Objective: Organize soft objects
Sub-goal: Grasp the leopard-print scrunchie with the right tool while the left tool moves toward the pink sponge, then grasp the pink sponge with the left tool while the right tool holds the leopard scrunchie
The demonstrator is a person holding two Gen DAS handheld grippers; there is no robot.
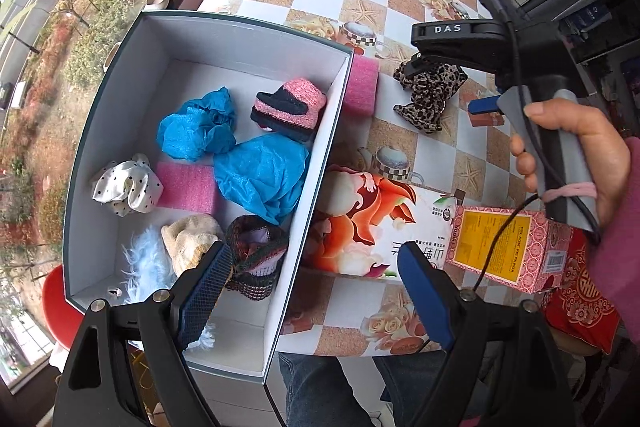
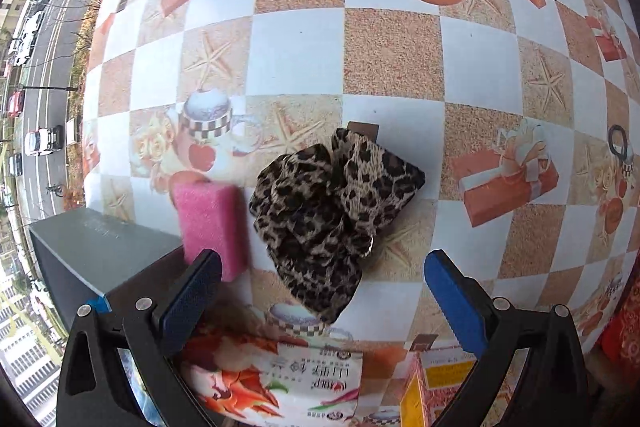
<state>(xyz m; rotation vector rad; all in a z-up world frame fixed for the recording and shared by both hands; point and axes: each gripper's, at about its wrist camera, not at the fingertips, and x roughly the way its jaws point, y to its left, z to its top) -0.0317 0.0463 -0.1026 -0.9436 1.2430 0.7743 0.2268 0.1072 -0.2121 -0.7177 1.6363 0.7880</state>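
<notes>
The right hand-held gripper [image 2: 322, 291] is spread wide and empty above a crumpled leopard-print fabric [image 2: 334, 211] lying on the checkered tabletop [image 2: 392, 67], beside a pink foam block [image 2: 212, 227]. The left hand-held gripper [image 1: 308, 287], likewise spread wide and empty, is held over the white box [image 1: 120, 115] of knitted, fluffy and crinkled pieces.

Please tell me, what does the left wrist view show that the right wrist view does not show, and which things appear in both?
Only the left wrist view shows the inside of the white box, holding two blue cloths, a pink knitted bootie, a polka-dot cloth and other soft items. It also shows the right gripper from outside, over the leopard scrunchie.

Only the right wrist view shows a black hair tie far right on the table.

Both show the leopard scrunchie, the pink sponge beside the box, the checkered tablecloth and the printed packages at the near edge.
</notes>
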